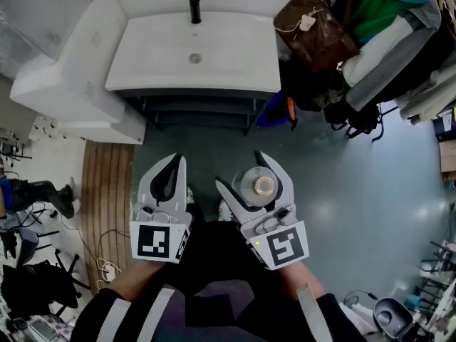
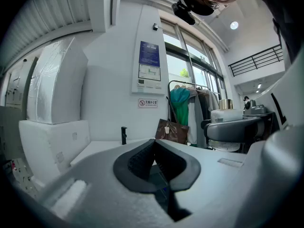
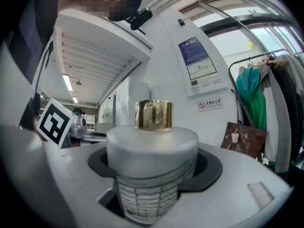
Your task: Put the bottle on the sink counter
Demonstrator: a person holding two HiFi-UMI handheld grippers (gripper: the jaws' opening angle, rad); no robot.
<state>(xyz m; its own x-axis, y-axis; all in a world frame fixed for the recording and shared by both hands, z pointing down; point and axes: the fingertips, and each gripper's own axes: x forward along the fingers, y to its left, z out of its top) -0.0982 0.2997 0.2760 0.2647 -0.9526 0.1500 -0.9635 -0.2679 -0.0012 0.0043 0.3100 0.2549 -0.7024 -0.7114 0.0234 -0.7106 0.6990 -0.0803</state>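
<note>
A frosted bottle [image 1: 261, 185] with a gold cap [image 3: 153, 114] stands upright between the jaws of my right gripper [image 1: 258, 186], which is shut on it; its body [image 3: 151, 172] fills the near right gripper view. My left gripper [image 1: 171, 179] hangs beside it, shut, with nothing between its jaws; its dark pads [image 2: 156, 163] meet. The white sink counter [image 1: 157, 63] with its basin and black faucet [image 1: 194, 6] lies ahead, well beyond both grippers. In the left gripper view the faucet [image 2: 123, 135] and the counter [image 2: 97, 148] show in the distance.
White foam blocks [image 1: 71, 84] stand left of the sink. A brown bag [image 1: 313, 27] and a rack of hanging clothes [image 1: 399, 48] crowd the right side. A wooden plank [image 1: 107, 191] and cables lie on the grey floor at left.
</note>
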